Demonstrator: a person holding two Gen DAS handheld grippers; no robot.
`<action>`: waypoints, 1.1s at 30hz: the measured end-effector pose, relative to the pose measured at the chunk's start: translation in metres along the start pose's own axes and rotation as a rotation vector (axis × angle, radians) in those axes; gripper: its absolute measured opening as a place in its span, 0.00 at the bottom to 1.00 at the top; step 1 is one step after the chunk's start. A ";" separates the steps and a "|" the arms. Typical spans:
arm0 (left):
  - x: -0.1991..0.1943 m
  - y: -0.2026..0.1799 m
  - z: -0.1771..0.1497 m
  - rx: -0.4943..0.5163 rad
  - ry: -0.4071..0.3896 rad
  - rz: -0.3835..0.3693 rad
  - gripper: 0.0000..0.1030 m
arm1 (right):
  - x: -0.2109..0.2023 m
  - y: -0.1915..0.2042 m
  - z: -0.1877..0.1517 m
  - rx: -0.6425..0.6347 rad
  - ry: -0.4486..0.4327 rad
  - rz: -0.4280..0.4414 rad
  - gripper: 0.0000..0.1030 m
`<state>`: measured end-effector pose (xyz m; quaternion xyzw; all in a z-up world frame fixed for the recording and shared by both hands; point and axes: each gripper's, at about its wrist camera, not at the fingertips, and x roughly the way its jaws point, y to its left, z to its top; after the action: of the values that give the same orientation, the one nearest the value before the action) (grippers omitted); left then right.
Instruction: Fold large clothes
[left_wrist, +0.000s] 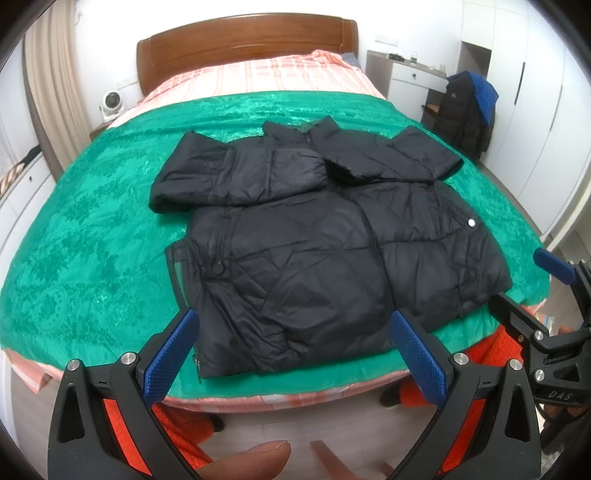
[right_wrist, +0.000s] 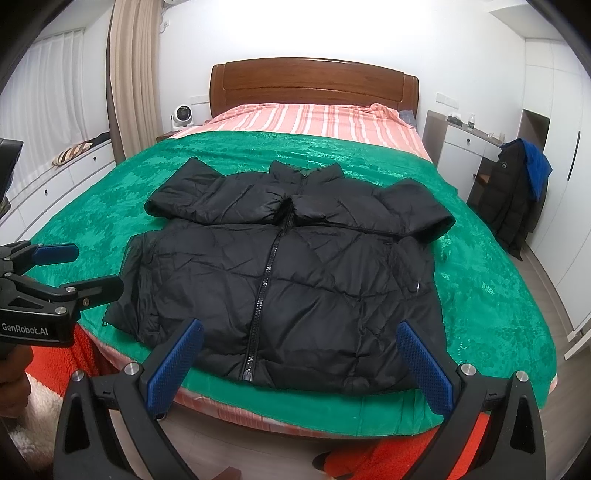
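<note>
**Lying on the green blanket: one big black jacket**

Lying flat on the bed is a puffy black jacket. It is zipped up, and both sleeves are folded across its chest. Its collar points to the wooden headboard, and its bottom edge sits close to the foot of the bed.

Under the jacket is a shiny green blanket. It covers the half of the bed nearest the foot. Past it, toward the headboard, a pink striped sheet shows.

The left gripper is held just off the foot of the bed, with its jaws wide apart and nothing in them. The right gripper is beside it, also spread wide and holding nothing. Neither one touches the jacket.

To the left of the headboard stand a small white fan and a long beige curtain. To the right of the bed is a white desk. Near it hangs a dark coat with something blue draped on top. White cupboards fill the wall past the coat.
</note>
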<state>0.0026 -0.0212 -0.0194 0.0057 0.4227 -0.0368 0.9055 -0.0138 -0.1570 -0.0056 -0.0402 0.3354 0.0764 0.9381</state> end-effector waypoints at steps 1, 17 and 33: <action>0.000 0.000 0.000 0.000 0.002 0.000 1.00 | 0.000 0.000 0.000 0.000 0.002 0.000 1.00; 0.002 0.000 -0.002 0.000 0.006 0.000 1.00 | 0.002 0.000 -0.002 0.000 0.005 0.001 1.00; 0.004 0.001 -0.004 -0.006 0.017 -0.004 1.00 | 0.005 0.000 -0.003 0.001 0.012 0.002 1.00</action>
<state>0.0027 -0.0205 -0.0251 0.0023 0.4306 -0.0373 0.9018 -0.0124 -0.1569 -0.0112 -0.0397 0.3409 0.0771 0.9361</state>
